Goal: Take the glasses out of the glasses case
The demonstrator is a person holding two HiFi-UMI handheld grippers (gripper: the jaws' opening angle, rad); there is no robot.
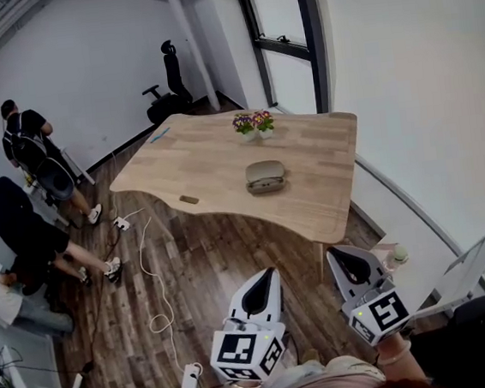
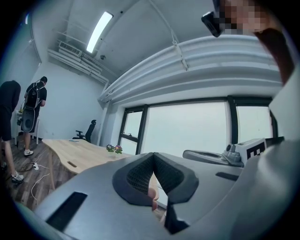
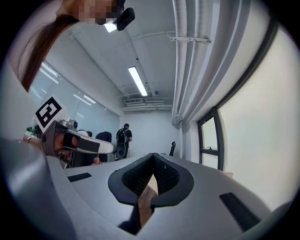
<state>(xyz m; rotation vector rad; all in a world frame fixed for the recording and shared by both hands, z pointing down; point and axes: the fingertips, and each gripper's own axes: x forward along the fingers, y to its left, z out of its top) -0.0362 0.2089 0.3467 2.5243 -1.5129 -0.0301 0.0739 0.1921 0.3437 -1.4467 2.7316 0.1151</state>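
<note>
The case (image 1: 265, 176) lay on the table (image 1: 196, 163), a little right of its middle, a rounded grey-tan shell with a smooth pale top that looked shut along its seam. Bare wood ringed it on every side. A small pot of flowers (image 1: 253, 123) stood beyond it toward the far edge, a small brown block (image 1: 190, 199) lay nearer the front left edge, and a blue pen (image 1: 160, 135) sat at the far left corner, all well apart from the case. The table was light, matte wood with a wavy front edge and rounded corners; its right side ran close along a white wall (image 1: 403, 86), and its far corner met a dark-framed window (image 1: 285, 29). In front of the table lay open dark plank floor (image 1: 191, 280), crossed by a loose white cable (image 1: 152, 276). Low in the head view, well short of the table, the left gripper (image 1: 268, 274) and the right gripper (image 1: 335, 255) pointed toward it side by side, grey bodies with marker cubes. In the left gripper view the left gripper (image 2: 153, 161) had its ribbed black pads (image 2: 140, 176) pressed together at the tips with nothing pinched; the right gripper (image 3: 153, 157) showed the same in its own view. People (image 1: 30, 220) stood and sat at the far left, and a black chair (image 1: 167, 93) stood by the back wall.
</note>
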